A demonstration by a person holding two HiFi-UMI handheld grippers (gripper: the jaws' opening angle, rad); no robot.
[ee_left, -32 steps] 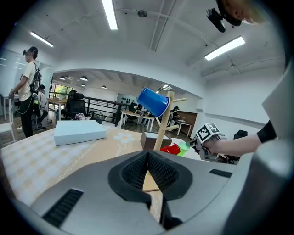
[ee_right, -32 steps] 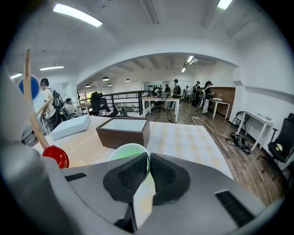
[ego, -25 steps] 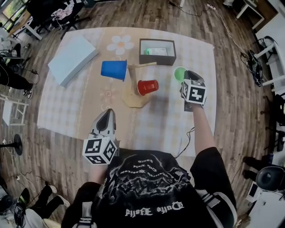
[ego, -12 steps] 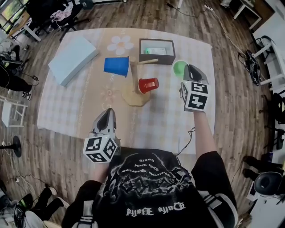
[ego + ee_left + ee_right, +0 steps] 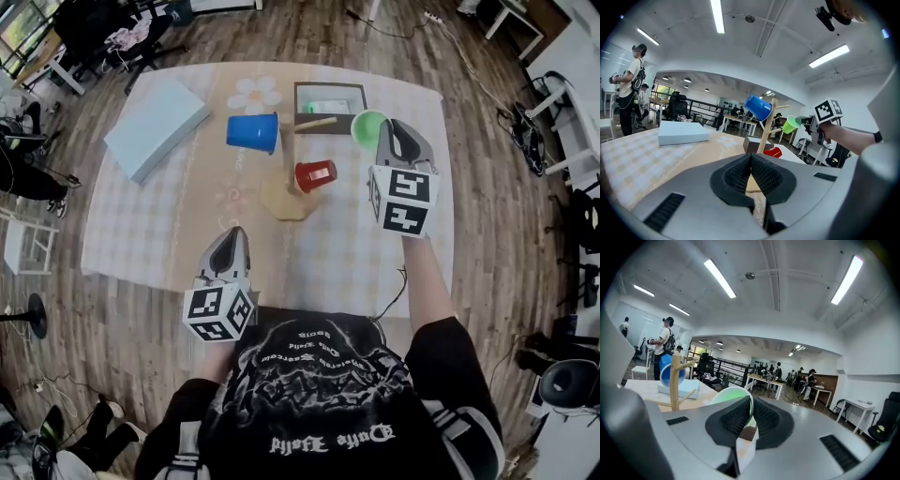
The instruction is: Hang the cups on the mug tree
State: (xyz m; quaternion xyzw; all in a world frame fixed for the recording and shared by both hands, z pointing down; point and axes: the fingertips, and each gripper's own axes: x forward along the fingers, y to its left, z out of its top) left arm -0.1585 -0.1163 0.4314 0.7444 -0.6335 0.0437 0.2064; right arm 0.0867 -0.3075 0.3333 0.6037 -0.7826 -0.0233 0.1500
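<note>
Head view has the right tool (image 5: 392, 131) clamped on the rim of the green cup (image 5: 367, 127), held in the air at 3 o'clock of the tree (image 5: 286, 192), just off the tip of its free peg (image 5: 314, 123); the right gripper view shows the cup wall pinched between the pads. The blue cup (image 5: 253, 132) hangs at the tree's 10 o'clock and the red cup (image 5: 315, 175) at its 4 o'clock. The left tool (image 5: 231, 242) rests low at 6 o'clock over the bench (image 5: 169, 225), jaws together on nothing. To do this well, I judge the cup's mouth should be turned square to the peg tip, then slid toward 9 o'clock along the peg until it seats, and let go only once the peg carries it; a light approach should keep the tree from rocking and the red cup from being knocked. Since a second ago the right tool and green cup have risen and drifted toward 11 o'clock, from beside the red cup to peg level, while the left tool barely moved
</note>
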